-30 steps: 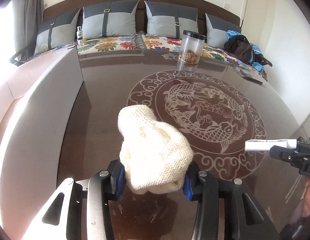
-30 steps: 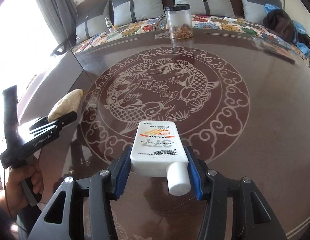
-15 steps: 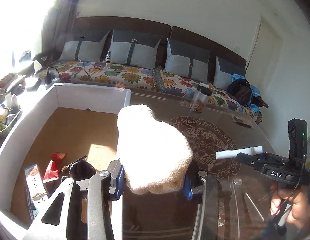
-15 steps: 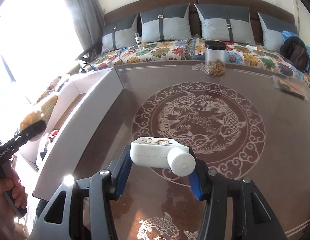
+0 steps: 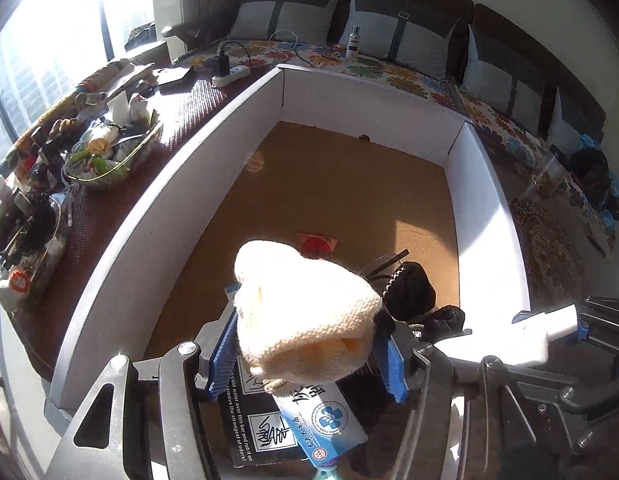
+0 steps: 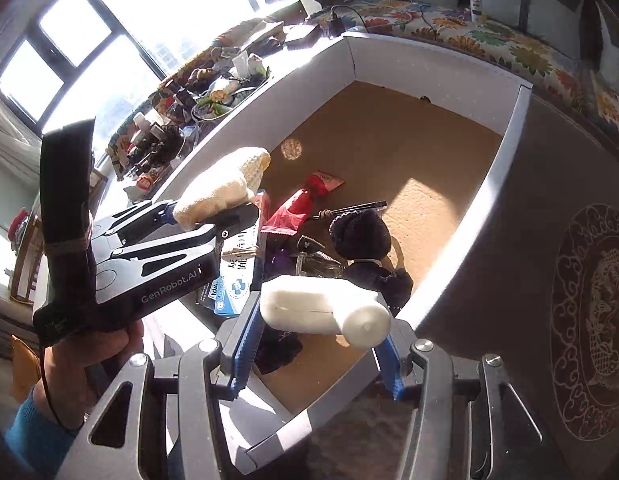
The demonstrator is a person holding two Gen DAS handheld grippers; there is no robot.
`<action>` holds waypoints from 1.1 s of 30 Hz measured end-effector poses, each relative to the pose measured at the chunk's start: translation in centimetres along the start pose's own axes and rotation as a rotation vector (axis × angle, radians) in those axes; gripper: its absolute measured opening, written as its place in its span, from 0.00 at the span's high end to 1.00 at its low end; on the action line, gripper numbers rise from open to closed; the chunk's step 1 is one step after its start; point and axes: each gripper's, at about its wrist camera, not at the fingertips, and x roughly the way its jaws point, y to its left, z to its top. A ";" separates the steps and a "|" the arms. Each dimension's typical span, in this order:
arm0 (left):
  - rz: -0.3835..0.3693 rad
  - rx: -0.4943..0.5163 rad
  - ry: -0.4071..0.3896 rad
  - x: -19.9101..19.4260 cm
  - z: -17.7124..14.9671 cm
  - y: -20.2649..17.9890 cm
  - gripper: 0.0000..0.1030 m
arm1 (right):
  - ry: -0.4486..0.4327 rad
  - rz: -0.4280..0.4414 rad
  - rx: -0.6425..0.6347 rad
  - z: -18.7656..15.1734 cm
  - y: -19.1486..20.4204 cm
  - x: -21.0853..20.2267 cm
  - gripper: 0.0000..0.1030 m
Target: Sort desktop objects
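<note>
Now over the box: knit hat and lotion bottle

Left hand-held gripper (image 5: 305, 350) pinches the cream knit hat (image 5: 301, 316), soft and light, best held at its bunched brim. Right hand-held gripper (image 6: 313, 344) clamps the white bottle (image 6: 321, 310), stiff, smooth, likely slippery; its flat sides suit the grip. Both hang above the white-walled box (image 5: 489, 216), which already holds a red packet (image 6: 299, 208), a blue carton (image 5: 329, 420) and dark fabric items (image 6: 361, 232).

I had both grippers above the near end of the box (image 6: 485, 184), the knitted hat (image 5: 305, 320) in the left gripper (image 5: 309, 356) and the bottle (image 6: 321, 308) in the right gripper (image 6: 313, 344). Inside the box, beneath them, lay a red packet (image 6: 297, 208), a dark doll (image 6: 361, 236) and a printed carton (image 5: 329, 420). The table with the carved medallion (image 6: 597, 320) lay to the right of the box.
</note>
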 end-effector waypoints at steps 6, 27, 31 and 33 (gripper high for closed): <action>0.026 -0.024 -0.062 -2.0 -0.8 2.1 0.07 | -0.123 -0.072 0.068 0.2 0.3 -0.6 0.18; 0.106 -0.146 -0.158 -8.9 -3.0 1.5 0.07 | -0.298 -0.160 0.041 -2.1 2.0 -6.1 0.11; 0.188 -0.087 -0.187 -9.5 -3.6 0.6 0.07 | -0.291 -0.175 0.026 -2.2 2.4 -5.8 0.11; 0.269 -0.036 -0.206 -9.6 -3.7 0.1 0.07 | -0.281 -0.174 0.022 -2.3 2.5 -5.5 0.11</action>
